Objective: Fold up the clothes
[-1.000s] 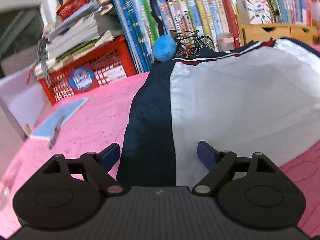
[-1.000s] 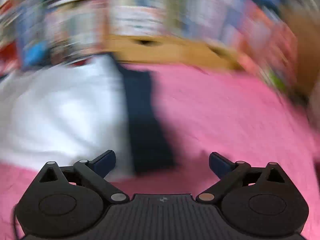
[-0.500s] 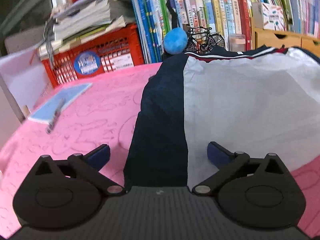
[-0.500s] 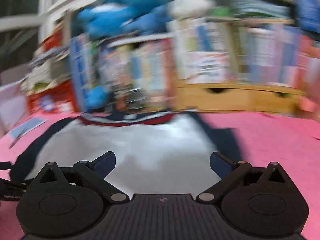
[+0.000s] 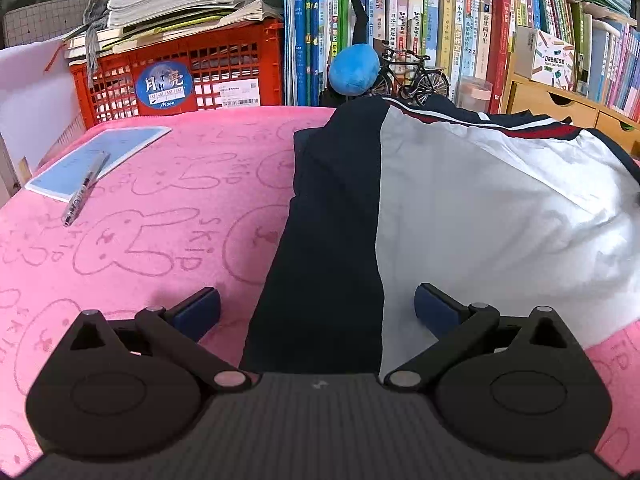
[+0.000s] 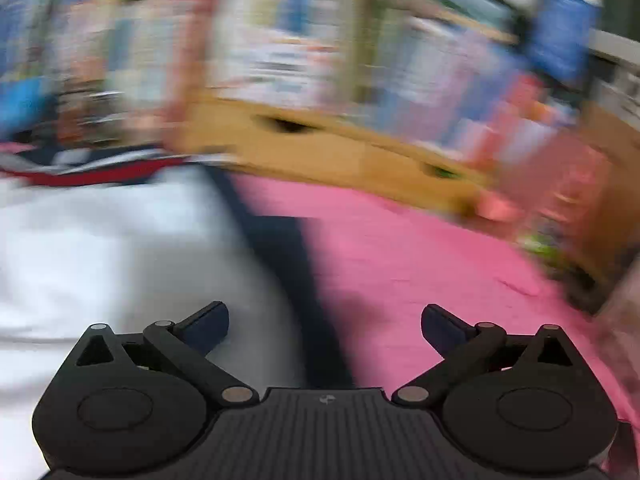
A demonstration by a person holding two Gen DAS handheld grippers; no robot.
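Jaws of left gripper [image 5: 316, 308] and right gripper [image 6: 324, 322] stood spread, empty; jacket [image 5: 460, 208] lay flat on pink surface [image 5: 160, 240], navy sleeve between left jaws; right view blurred; risk: mistimed pinch bunching fabric.

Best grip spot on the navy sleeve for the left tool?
Probably the sleeve's near cuff end, right ahead of the open left tool. Come in low from the near edge, fingers straddling the strip: it lies flat and narrow on the pink cloth.
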